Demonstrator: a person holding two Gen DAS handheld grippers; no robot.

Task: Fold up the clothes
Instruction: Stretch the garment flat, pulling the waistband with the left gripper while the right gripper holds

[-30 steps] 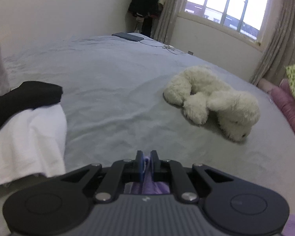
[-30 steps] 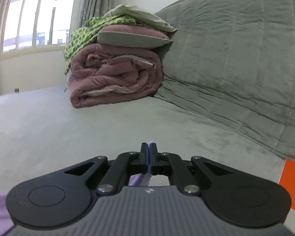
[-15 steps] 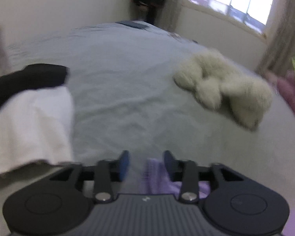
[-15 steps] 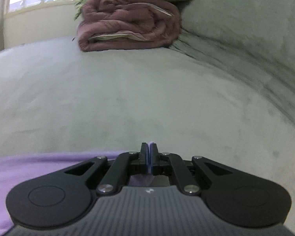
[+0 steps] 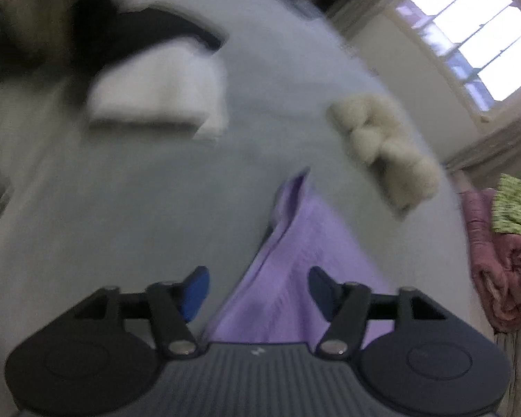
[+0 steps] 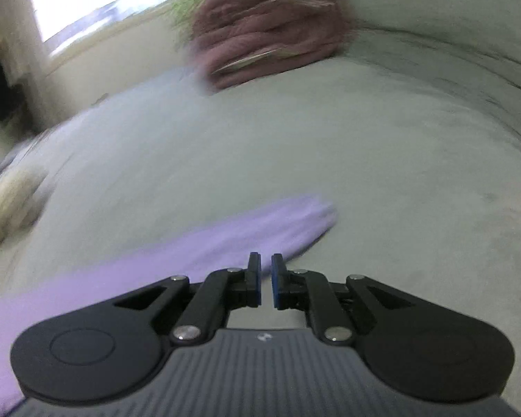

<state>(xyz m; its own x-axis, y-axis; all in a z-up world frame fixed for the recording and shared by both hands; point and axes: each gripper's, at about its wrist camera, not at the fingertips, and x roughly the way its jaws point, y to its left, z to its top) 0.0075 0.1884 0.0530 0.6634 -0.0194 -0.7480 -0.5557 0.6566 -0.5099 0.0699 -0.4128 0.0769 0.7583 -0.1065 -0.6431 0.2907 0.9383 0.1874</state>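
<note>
Left gripper (image 5: pixel 257 292) fingers are opening, released above the lilac garment (image 5: pixel 305 243) on the bed (image 5: pixel 121 208); right gripper (image 6: pixel 265 283) fingers are opening, gripping nothing.

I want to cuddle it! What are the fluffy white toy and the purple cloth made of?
The fluffy cream-white plush toy looks like long-pile plush: fuzzy, lumpy outline. The flat lilac purple cloth seems a thin matte knit, maybe cotton; blur hides the weave.

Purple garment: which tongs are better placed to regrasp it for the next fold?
Left, probably. The left tongs are opening, straddling the purple garment; the right tongs are barely parted at its edge.
</note>
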